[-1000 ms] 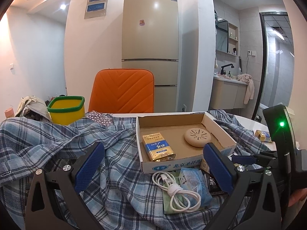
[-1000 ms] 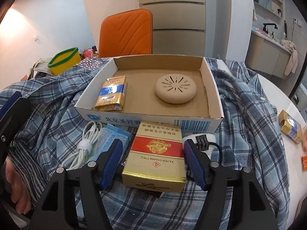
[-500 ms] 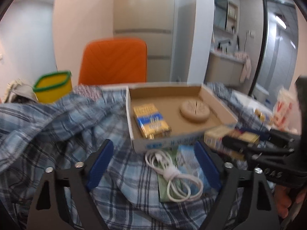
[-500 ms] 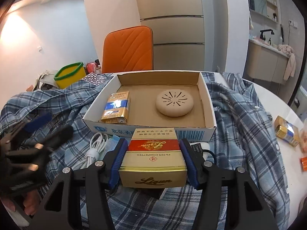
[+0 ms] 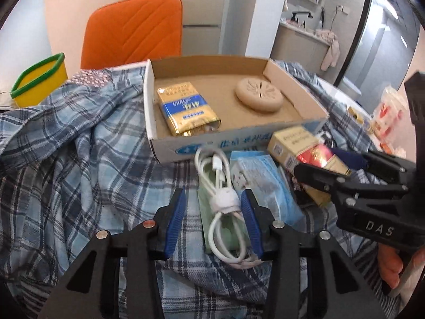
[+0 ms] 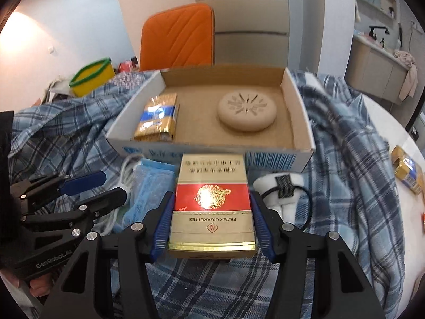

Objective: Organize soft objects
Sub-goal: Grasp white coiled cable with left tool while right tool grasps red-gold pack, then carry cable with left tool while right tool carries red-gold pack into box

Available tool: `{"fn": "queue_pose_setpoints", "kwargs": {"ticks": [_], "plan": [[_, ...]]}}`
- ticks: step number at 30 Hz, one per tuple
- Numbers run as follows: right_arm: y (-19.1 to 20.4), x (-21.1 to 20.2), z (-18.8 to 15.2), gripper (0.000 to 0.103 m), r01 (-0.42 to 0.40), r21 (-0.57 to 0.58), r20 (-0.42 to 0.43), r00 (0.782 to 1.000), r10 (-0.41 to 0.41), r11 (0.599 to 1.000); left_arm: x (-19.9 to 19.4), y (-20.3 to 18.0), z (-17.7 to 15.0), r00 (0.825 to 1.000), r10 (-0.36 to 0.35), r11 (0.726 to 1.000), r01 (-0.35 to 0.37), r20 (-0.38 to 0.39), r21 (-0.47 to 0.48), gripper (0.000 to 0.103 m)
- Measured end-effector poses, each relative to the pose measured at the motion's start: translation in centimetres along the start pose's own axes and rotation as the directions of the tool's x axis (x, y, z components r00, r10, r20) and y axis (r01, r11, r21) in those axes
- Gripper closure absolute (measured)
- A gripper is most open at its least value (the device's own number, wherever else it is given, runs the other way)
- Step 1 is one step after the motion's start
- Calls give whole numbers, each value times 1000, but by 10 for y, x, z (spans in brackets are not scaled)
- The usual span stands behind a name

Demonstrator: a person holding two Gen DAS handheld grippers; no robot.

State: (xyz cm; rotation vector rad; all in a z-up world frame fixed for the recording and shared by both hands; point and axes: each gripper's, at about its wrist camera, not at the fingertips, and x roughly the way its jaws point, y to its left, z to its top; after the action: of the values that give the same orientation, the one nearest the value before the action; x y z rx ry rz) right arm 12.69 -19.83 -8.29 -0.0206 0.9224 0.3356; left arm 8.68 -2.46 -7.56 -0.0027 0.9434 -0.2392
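Straddling the coiled white cable [image 5: 223,199], the left gripper [image 5: 212,212] has just been closing, its pads not yet pressing (cable lying on the plaid shirt [image 5: 79,159]). Rightward, the right gripper [image 6: 211,220] clamps a cigarette pack [image 6: 212,207] before the cardboard box [image 6: 302,122].

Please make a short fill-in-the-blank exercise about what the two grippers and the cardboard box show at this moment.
1. The right gripper is shut on a red and gold ____ pack.
2. The left gripper's jaws have just been closing around a coiled white ____.
3. The open cardboard box holds a gold and blue packet and a round beige ____.

Missing words: cigarette; cable; disc
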Motion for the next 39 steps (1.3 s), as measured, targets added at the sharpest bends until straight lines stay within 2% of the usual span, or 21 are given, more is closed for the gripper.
{"fn": "queue_pose_setpoints", "kwargs": {"ticks": [2, 3, 4, 5, 10, 15, 18, 20, 24, 26, 30, 35, 37, 39], "plan": [[0, 0, 0, 45, -1, 0, 0, 1000, 1, 1000, 5, -1, 0, 1000, 1, 1000, -1, -29, 4, 61], [0, 0, -1, 45, -2, 1, -1, 1000, 2, 1000, 6, 1, 1, 999, -3, 1000, 3, -35, 0, 67], [0, 0, 0, 45, -2, 1, -1, 1000, 2, 1000, 6, 2, 1, 999, -14, 1000, 14, -36, -3, 78], [0, 0, 0, 45, -3, 2, 0, 1000, 3, 1000, 6, 3, 0, 999, -18, 1000, 17, -38, -7, 81], [-1, -4, -1, 45, -19, 4, 23, 1000, 19, 1000, -3, 2, 0, 1000, -17, 1000, 17, 7, 3, 82], [2, -27, -2, 45, -16, -13, 147, 989, 18, 1000, -25, -1, -1, 992, -10, 1000, 8, 129, 19, 82], [5, -40, -3, 45, -7, -23, 217, 976, 11, 1000, -43, -3, -2, 973, 6, 999, -16, 233, 38, 83], [6, -47, -4, 45, 3, -25, 257, 967, 4, 1000, -54, -5, -3, 954, 9, 999, -25, 300, 48, 83], [7, -60, -5, 45, 13, -28, 325, 946, -3, 1000, -75, -10, -6, 903, 24, 997, -55, 429, 60, 82], [8, -65, -5, 45, 17, -29, 353, 936, -5, 999, -78, -9, -5, 894, 39, 996, -70, 446, 54, 82], [10, -73, -6, 45, 29, -35, 390, 921, -13, 999, -80, -7, 0, 889, 51, 996, -76, 456, 37, 83], [15, -86, -4, 45, 70, -47, 436, 899, -43, 996, -97, -13, 2, 847, 81, 994, -110, 525, 25, 82], [15, -92, 1, 45, 90, -48, 457, 888, -58, 995, -101, -14, 9, 839, 111, 992, -126, 533, -8, 83], [14, -102, 8, 45, 99, -43, 480, 875, -66, 994, -103, -13, 20, 833, 109, 993, -121, 543, -14, 83]]}}
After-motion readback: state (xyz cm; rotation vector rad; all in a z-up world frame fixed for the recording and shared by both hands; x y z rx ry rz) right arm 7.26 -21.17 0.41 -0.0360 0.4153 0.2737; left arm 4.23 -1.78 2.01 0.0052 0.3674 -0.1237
